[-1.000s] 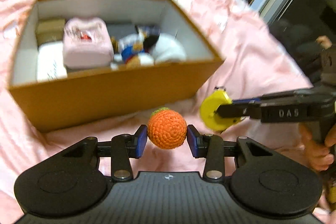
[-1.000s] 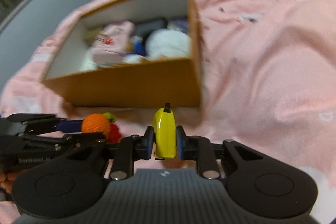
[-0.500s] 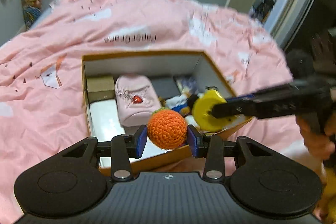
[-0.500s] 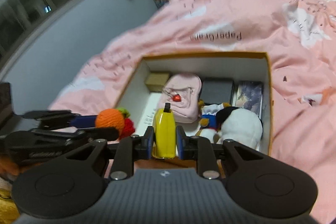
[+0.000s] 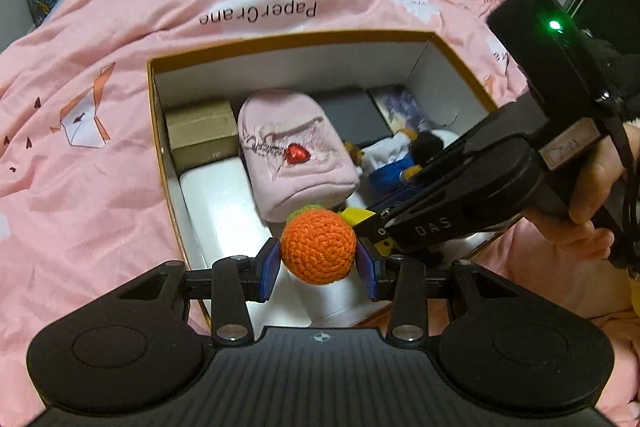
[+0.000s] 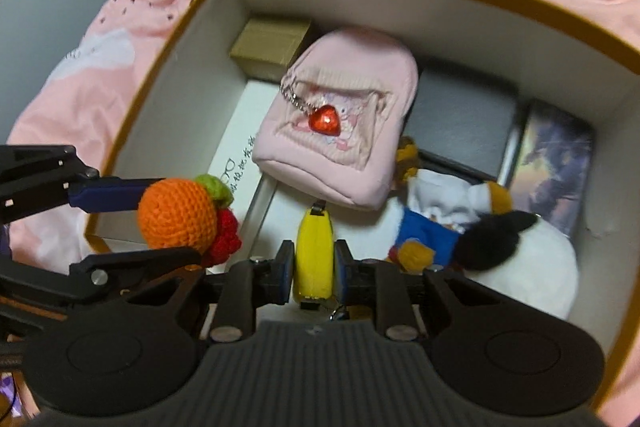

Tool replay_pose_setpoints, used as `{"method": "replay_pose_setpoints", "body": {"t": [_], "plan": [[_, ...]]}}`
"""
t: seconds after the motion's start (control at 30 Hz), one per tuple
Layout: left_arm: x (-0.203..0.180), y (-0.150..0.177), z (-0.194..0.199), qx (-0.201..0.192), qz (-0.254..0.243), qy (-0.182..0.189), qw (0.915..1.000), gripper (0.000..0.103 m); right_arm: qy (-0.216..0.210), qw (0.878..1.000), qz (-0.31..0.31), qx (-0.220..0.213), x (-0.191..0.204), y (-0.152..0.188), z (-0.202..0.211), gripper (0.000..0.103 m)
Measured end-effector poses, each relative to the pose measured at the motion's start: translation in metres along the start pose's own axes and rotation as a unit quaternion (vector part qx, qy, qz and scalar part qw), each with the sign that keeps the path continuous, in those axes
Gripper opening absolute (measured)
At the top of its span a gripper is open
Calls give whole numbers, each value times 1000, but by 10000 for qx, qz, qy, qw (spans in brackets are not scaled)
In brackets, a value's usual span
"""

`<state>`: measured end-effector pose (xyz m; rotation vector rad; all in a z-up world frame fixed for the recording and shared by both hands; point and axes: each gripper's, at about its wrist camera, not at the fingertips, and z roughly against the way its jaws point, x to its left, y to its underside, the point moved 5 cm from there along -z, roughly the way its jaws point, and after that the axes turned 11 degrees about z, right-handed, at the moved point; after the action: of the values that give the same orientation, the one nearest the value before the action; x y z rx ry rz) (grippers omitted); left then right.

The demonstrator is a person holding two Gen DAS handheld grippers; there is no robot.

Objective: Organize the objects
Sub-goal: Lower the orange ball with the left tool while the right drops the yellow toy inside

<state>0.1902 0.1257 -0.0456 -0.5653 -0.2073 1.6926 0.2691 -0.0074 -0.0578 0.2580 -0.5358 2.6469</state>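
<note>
Left wrist view: the left gripper (image 5: pixel 318 264) has its blue pads clamped on a crocheted orange ball (image 5: pixel 318 246) with a green tuft, and it hangs over the near edge of the open cardboard box (image 5: pixel 280 41) that sits on the pink duvet (image 5: pixel 100 115). Right beside it, the right gripper (image 6: pixel 314 264) comes in over the box's near right corner, jaws pinched narrow on a yellow tape measure (image 6: pixel 315 254), held edge-on. Right wrist view shows the ball (image 6: pixel 179 213) with a red crocheted piece attached, above the box's near left corner. Down inside the box: a pink mini backpack (image 6: pixel 338 123) with a red heart charm (image 6: pixel 325 119) in the middle, a small brown carton (image 6: pixel 272 45) at the far left, a white case (image 5: pixel 232 211) along the left wall, a plush duck (image 6: pixel 460 227) by the right wall, and a dark flat box (image 6: pixel 460 115) behind it.
</note>
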Motion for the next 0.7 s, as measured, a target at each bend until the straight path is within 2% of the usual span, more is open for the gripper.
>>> {"method": "replay_pose_setpoints", "body": {"t": [0.1,0.23,0.4,0.6,0.7], "plan": [[1,-2,-4,54,-56,-41,10000,46,-32,9999,38,155,-3,-2,-13,21],[0,-5,-9,111,-122,-12,9999,46,20,9997,202,140,-3,-5,-14,22],[-1,-4,-16,238,-182,-94,9995,46,451,9978,479,20,-6,-10,-2,25],[-3,-6,-18,349,-311,-113,9988,46,597,9950,800,-95,-1,-11,16,25],[-6,-7,-22,458,-358,-43,9983,46,590,9939,931,-33,0,-8,18,20]]}}
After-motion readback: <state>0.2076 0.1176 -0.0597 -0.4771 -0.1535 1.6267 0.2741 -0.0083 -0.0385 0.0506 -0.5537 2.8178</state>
